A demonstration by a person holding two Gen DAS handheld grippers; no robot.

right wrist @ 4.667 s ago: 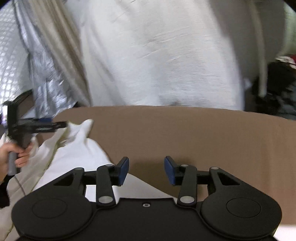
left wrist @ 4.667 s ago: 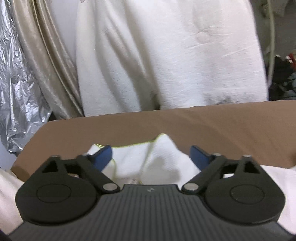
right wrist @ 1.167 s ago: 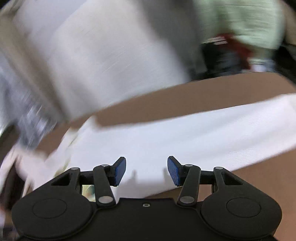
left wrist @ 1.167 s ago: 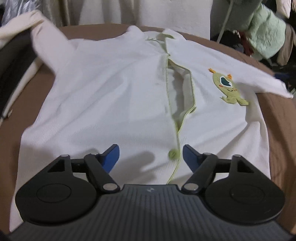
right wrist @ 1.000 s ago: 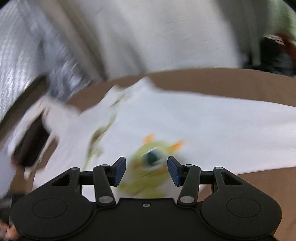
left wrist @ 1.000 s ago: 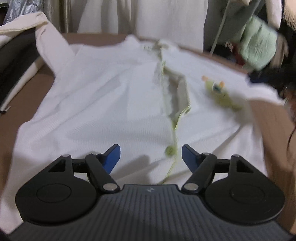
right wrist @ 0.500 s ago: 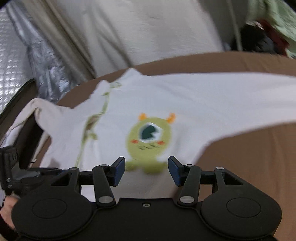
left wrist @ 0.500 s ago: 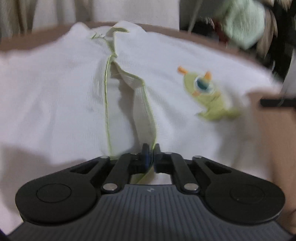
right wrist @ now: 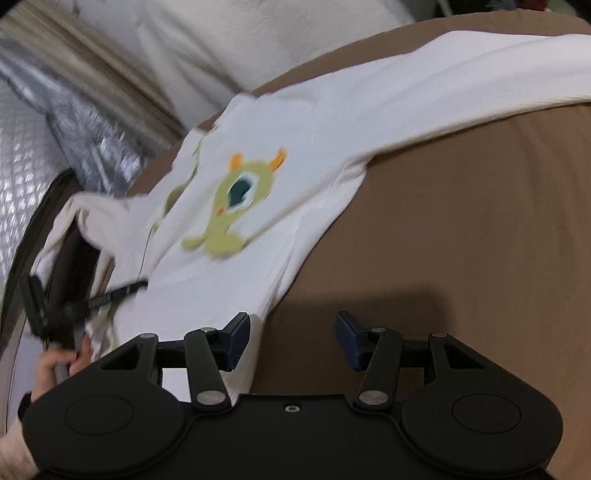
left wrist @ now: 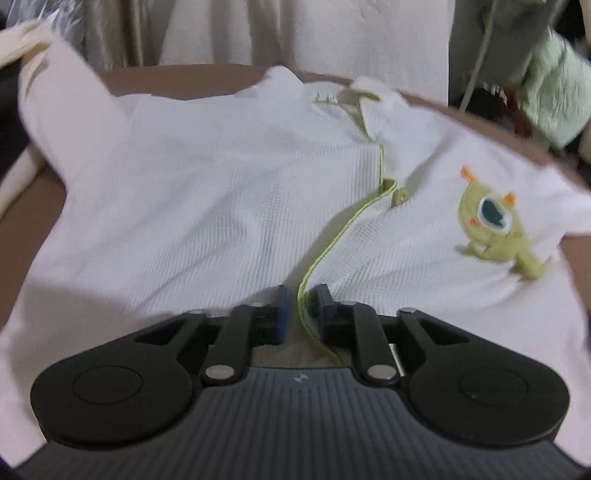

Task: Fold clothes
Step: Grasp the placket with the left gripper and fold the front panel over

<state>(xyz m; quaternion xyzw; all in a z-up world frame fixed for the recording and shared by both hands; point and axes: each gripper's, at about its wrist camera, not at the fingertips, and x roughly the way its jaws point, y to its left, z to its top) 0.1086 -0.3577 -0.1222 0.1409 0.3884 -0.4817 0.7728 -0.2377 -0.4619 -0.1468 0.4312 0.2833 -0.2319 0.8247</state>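
- One white shirt (left wrist: 207, 206) lies spread front-up on a brown surface (right wrist: 480, 221), collar at the far edge, hem toward the cameras.
- Its placket has a lime-green trimmed edge (left wrist: 332, 240) running down the middle, and a green button (left wrist: 399, 195) sits beside that line partway down.
- A green one-eyed monster patch (left wrist: 491, 221) is on the chest, to the right of the placket in the left wrist view.
- The left gripper (left wrist: 301, 314) sits low over the shirt's front, right at the green-trimmed edge; that edge passes between its two blue pads (left wrist: 282, 314).
- Its jaws are narrow and opening; a small gap shows on each side of the trim, so the pads do not press on the cloth.
- The right gripper (right wrist: 291, 339) hangs over the shirt's right side edge: its left pad is over white cloth, its right pad over bare brown surface.
- Its jaws stand parted and grasp nothing.
- In the right wrist view the shirt's long sleeve (right wrist: 443, 85) stretches away across the surface to the upper right, well apart from both grippers.
- The left hand (right wrist: 55, 365) on its gripper's handle shows at the lower left of that view.
- Pale curtains (left wrist: 295, 33) hang behind the surface.
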